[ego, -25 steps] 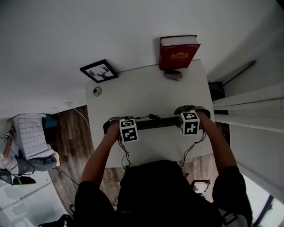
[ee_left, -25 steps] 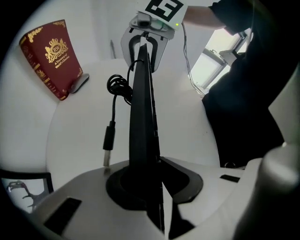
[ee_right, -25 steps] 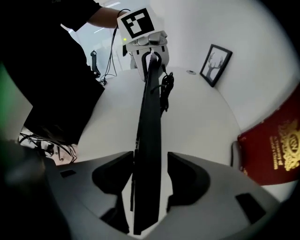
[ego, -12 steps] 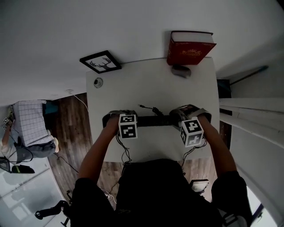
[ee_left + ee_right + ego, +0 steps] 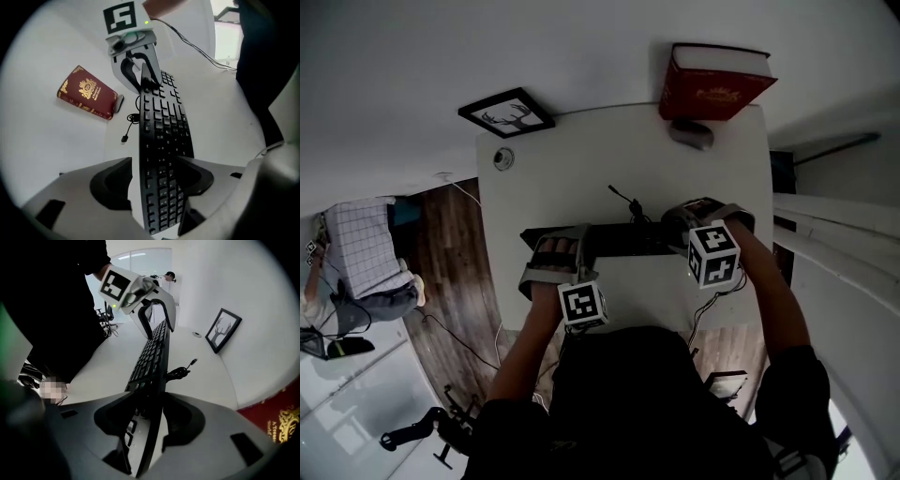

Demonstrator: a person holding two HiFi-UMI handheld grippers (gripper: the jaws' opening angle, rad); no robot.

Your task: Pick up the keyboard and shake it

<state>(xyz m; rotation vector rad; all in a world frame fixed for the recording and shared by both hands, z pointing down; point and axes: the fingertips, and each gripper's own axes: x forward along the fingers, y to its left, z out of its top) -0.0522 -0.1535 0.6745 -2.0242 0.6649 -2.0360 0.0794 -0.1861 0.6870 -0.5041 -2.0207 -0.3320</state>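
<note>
A black keyboard (image 5: 628,239) stands tilted on its long edge over the white table (image 5: 581,178), keys showing in the left gripper view (image 5: 164,154). My left gripper (image 5: 558,242) straddles its left end; its jaws have just been opening, and a strip of table shows between one pad and the keyboard (image 5: 154,164). My right gripper (image 5: 694,217) is shut on the right end (image 5: 149,401); its jaws have just eased slightly wider, with the keyboard (image 5: 152,352) still between the pads. The keyboard's cable (image 5: 623,199) trails loose behind.
A red book (image 5: 712,89) stands at the table's far right with a small grey object (image 5: 692,134) before it. A framed deer picture (image 5: 506,112) and a small round object (image 5: 502,157) sit at the far left. A person (image 5: 366,272) is off left, on wooden floor.
My left gripper has drawn back toward me, tilted steeper, and its jaws have spread off the keyboard. The right gripper has shifted a little and still holds its end.
</note>
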